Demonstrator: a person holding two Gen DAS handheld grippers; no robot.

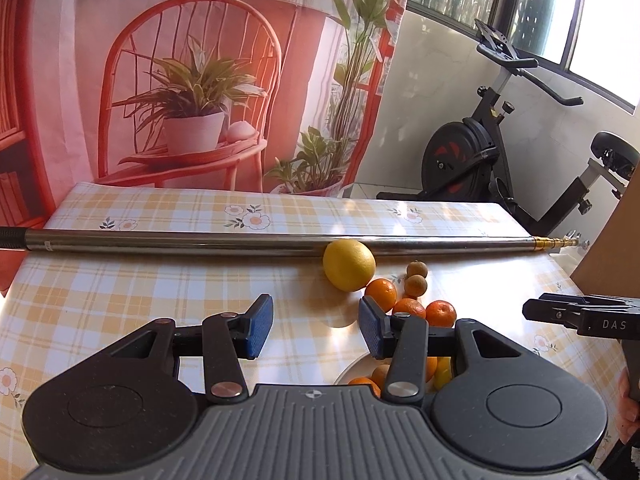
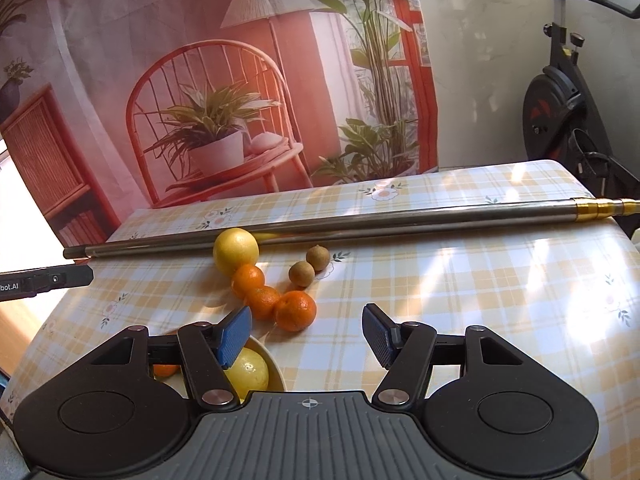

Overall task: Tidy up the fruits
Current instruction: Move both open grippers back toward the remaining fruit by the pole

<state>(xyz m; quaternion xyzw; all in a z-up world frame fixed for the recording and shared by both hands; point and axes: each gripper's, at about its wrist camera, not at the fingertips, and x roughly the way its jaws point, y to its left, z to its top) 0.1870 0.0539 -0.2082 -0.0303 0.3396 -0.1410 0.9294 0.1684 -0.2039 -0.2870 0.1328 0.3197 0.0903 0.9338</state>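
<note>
A large yellow citrus fruit [image 1: 349, 265] [image 2: 235, 250] lies on the checked tablecloth against a metal pole. Three small oranges [image 1: 440, 313] [image 2: 295, 310] sit in a row in front of it, with two small brown fruits [image 1: 416, 285] [image 2: 302, 274] beside them. A white bowl [image 1: 352, 369] [image 2: 269, 356] near the front holds a yellow fruit [image 2: 248, 372] and oranges. My left gripper [image 1: 316, 330] is open and empty, left of the oranges. My right gripper [image 2: 306, 336] is open and empty, just in front of the nearest orange.
A long metal pole [image 1: 240, 242] [image 2: 360, 220] lies across the table behind the fruit. An exercise bike [image 1: 500, 152] stands beyond the table's right end. A printed backdrop hangs behind. A cardboard edge [image 1: 616, 248] stands at the right.
</note>
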